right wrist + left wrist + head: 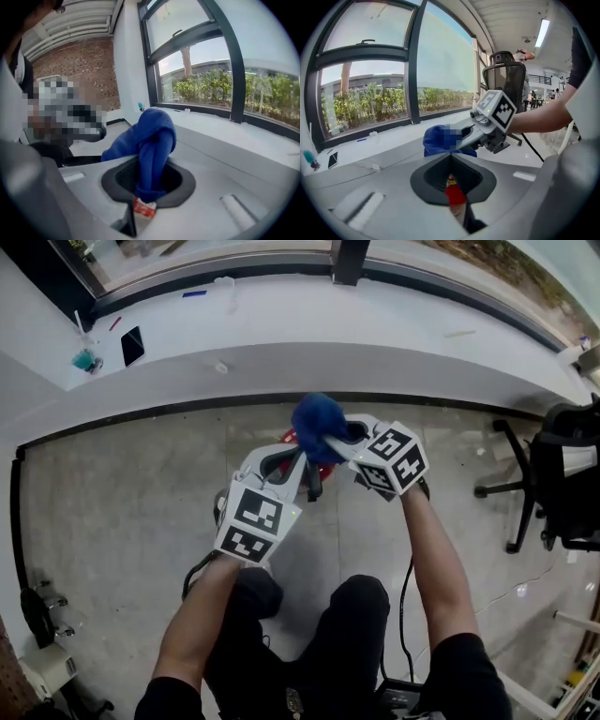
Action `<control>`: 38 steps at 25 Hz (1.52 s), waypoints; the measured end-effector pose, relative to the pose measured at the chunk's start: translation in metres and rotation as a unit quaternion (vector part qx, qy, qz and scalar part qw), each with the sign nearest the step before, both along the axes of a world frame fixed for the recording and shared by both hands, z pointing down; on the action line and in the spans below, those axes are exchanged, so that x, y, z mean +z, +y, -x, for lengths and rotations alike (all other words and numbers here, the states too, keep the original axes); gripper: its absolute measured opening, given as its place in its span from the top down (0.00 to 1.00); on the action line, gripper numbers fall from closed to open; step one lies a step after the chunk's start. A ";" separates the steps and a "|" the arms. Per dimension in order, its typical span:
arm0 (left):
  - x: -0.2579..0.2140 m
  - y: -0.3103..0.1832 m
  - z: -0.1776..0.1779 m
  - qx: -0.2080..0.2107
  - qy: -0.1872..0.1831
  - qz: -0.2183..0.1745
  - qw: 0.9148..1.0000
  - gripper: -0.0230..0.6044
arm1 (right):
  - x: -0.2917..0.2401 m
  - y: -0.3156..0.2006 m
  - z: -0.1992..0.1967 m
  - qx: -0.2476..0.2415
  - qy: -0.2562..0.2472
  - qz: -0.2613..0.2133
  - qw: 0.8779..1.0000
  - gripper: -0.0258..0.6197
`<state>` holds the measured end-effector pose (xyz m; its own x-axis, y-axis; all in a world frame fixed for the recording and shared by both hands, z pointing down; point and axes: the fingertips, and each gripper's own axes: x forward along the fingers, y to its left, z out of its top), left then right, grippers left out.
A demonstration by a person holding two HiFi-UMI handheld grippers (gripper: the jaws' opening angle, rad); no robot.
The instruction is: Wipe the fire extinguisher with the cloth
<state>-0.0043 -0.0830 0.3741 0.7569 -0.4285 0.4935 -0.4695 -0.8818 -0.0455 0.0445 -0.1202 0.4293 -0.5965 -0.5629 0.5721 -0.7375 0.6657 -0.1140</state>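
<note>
Approach step, judged: right tool (337, 435) clamped on blue cloth (317, 418), over red fire extinguisher (454, 194); left tool (298, 470) jaws together, alongside. Next: press cloth to cylinder, stroke.

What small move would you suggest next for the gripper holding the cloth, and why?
Probably lower the right gripper a little to press the cloth on the fire extinguisher: its jaws clamp the cloth just above the red body, and contact is unclear.
</note>
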 end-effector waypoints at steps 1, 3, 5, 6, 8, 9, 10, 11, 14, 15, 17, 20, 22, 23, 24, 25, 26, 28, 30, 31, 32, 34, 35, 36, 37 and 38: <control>0.004 0.000 0.002 -0.004 0.001 -0.005 1.000 0.95 | 0.008 -0.008 -0.004 -0.001 -0.005 0.002 1.000 0.87; 0.010 -0.002 0.007 -0.013 0.005 -0.010 1.000 0.95 | 0.026 -0.022 -0.013 0.000 -0.004 0.005 1.000 0.87; 0.016 -0.003 0.011 -0.022 0.011 -0.011 1.000 0.95 | 0.043 -0.032 -0.022 0.004 -0.007 0.009 1.000 0.87; 0.018 -0.002 0.012 -0.025 0.013 -0.012 1.000 0.95 | 0.050 -0.034 -0.026 0.008 -0.013 0.011 1.000 0.87; 0.022 -0.001 0.011 -0.032 0.016 -0.013 0.999 0.95 | 0.063 -0.038 -0.033 0.019 -0.027 0.015 0.999 0.87; 0.022 -0.001 0.011 -0.036 0.016 -0.016 0.999 0.95 | 0.072 -0.040 -0.036 0.027 -0.028 0.018 0.999 0.87; 0.023 -0.002 0.011 -0.042 0.015 -0.017 0.999 0.95 | 0.082 -0.041 -0.040 0.037 -0.026 0.024 0.999 0.87; 0.025 -0.001 0.012 -0.047 0.013 -0.016 0.999 0.95 | 0.093 -0.040 -0.044 0.047 -0.021 0.031 0.998 0.87; 0.034 0.008 0.017 -0.056 -0.002 -0.013 0.998 0.95 | 0.118 -0.021 -0.051 0.073 -0.017 0.045 0.996 0.87; 0.034 0.012 0.017 -0.055 -0.006 -0.014 0.998 0.95 | 0.119 -0.013 -0.053 0.082 -0.023 0.044 0.995 0.87; 0.032 0.017 0.016 -0.052 -0.006 -0.018 0.998 0.95 | 0.112 0.002 -0.060 0.097 -0.033 0.034 0.994 0.87; 0.028 0.024 0.011 -0.050 -0.007 -0.032 0.998 0.95 | 0.092 0.021 -0.065 0.100 -0.019 0.003 0.995 0.87; 0.029 0.027 0.008 -0.052 -0.010 -0.045 0.998 0.95 | 0.074 0.031 -0.064 0.092 0.002 -0.026 0.995 0.87; 0.028 0.027 0.006 -0.055 -0.008 -0.047 0.997 0.95 | 0.062 0.036 -0.062 0.084 0.010 -0.043 0.996 0.87; 0.028 0.028 0.006 -0.059 -0.002 -0.045 0.997 0.95 | 0.049 0.040 -0.057 0.073 0.014 -0.059 0.995 0.87; 0.029 0.029 0.005 -0.062 0.004 -0.042 0.997 0.95 | 0.036 0.045 -0.049 0.058 0.014 -0.074 0.995 0.87; 0.029 0.030 0.006 -0.066 0.009 -0.040 0.997 0.95 | 0.023 0.051 -0.037 0.040 0.012 -0.087 0.995 0.87; 0.032 0.031 0.007 -0.070 0.016 -0.040 0.997 0.95 | -0.002 0.066 -0.009 -0.002 0.005 -0.111 0.994 0.87; 0.034 0.031 0.008 -0.071 0.024 -0.042 0.996 0.95 | -0.021 0.080 0.010 -0.028 -0.004 -0.136 0.990 0.87; 0.036 0.032 0.008 -0.071 0.029 -0.042 0.996 0.95 | -0.026 0.086 0.015 -0.033 -0.009 -0.146 0.989 0.87; 0.037 0.032 0.008 -0.069 0.032 -0.042 0.996 0.95 | -0.026 0.091 0.018 -0.033 -0.012 -0.150 0.988 0.87; 0.040 0.036 0.008 -0.062 0.030 -0.043 0.997 0.95 | -0.009 0.096 0.019 -0.025 -0.011 -0.140 0.990 0.87; 0.042 0.038 0.006 -0.058 0.027 -0.043 0.997 0.95 | 0.003 0.096 0.017 -0.016 -0.010 -0.128 0.992 0.87; 0.044 0.039 0.005 -0.055 0.026 -0.042 0.997 0.95 | 0.015 0.095 0.013 -0.005 -0.010 -0.116 0.993 0.87; 0.046 0.039 0.004 -0.054 0.027 -0.039 0.997 0.95 | 0.026 0.094 0.008 0.007 -0.008 -0.105 0.994 0.87; 0.046 0.039 0.003 -0.055 0.031 -0.035 0.997 0.95 | 0.036 0.092 0.003 0.019 -0.006 -0.094 0.995 0.87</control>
